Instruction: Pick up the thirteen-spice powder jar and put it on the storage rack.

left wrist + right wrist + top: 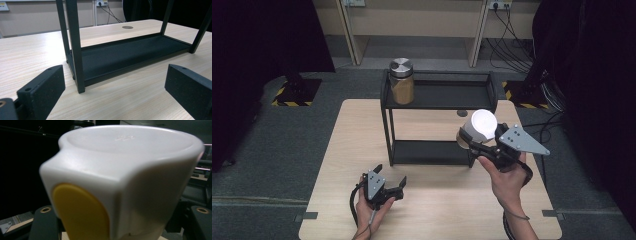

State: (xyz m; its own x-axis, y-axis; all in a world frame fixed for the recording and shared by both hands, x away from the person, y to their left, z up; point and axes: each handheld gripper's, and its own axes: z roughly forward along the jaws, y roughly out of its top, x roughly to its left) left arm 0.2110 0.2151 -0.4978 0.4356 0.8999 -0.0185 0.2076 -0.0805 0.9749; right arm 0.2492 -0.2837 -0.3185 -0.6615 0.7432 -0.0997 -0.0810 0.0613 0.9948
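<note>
A white tub with a white lid is held up in the air beside the right end of the black two-tier shelf, and my right gripper is shut on it. Up close in the right gripper view, the tub has a yellow oval tab on its side and sits between the black fingers. On the left end of the top tier stands a jar with a silver lid and golden contents. My left gripper rests low at the table's front left, open and with nothing in it. Its jaws point at the shelf's near leg.
The shelf stands on a light wooden table, its bottom tier bare. A round cable hole lies in the tabletop behind the shelf. Dark curtains flank the table, and cables run along the floor at the back right.
</note>
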